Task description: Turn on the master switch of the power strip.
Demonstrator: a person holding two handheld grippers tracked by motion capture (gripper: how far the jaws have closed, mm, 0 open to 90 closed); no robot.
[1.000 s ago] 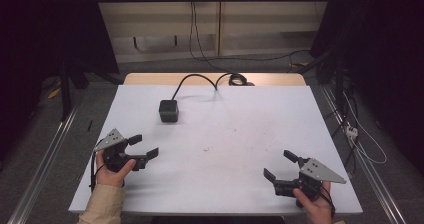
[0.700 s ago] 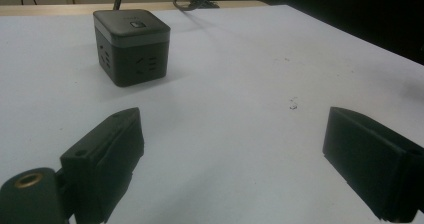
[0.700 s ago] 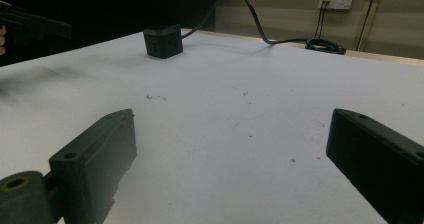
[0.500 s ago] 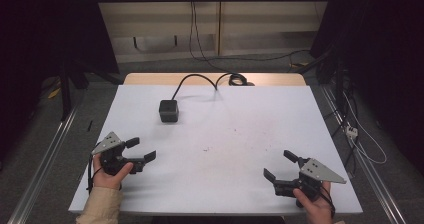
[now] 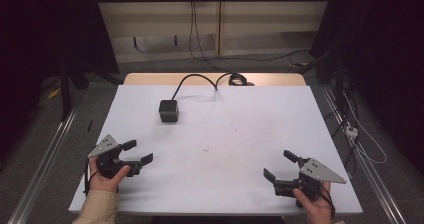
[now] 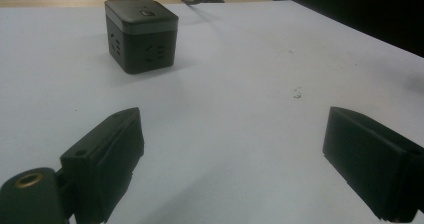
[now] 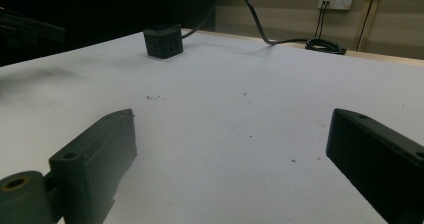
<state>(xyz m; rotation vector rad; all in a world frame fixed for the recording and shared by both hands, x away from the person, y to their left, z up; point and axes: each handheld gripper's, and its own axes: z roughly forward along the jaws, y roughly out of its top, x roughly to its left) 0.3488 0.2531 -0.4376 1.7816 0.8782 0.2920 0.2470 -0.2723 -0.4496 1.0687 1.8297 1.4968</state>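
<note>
- White worktop (image 5: pixel 225 149) takes the middle of the high view, with dark floor and cables around it and a pale wall at the top of the frame.
- On the worktop, in the upper left part, stands a black cube socket (image 5: pixel 168 110); its cable (image 5: pixel 200 80) runs to the far edge, toward the top centre of the frame.
- Compared with one second ago, the left tool (image 5: pixel 136 153) has moved down and a little outward, toward the lower left corner of the frame. It is now farther from the cube socket.
- Its jaws are spread apart and hold nothing; in the left gripper view the cube socket (image 6: pixel 141 35) sits at the upper left, well apart from the jaws.
- At the lower right of the frame, the right tool (image 5: pixel 281 166) has almost not changed its place. Its jaws are also spread wide and empty.
- In the right gripper view the cube socket (image 7: pixel 162 41) is far off, at the upper left.
- I judge that no grasp is started: the left tool retreats rather than approaches, so both tools seem at a resting or starting position.
</note>
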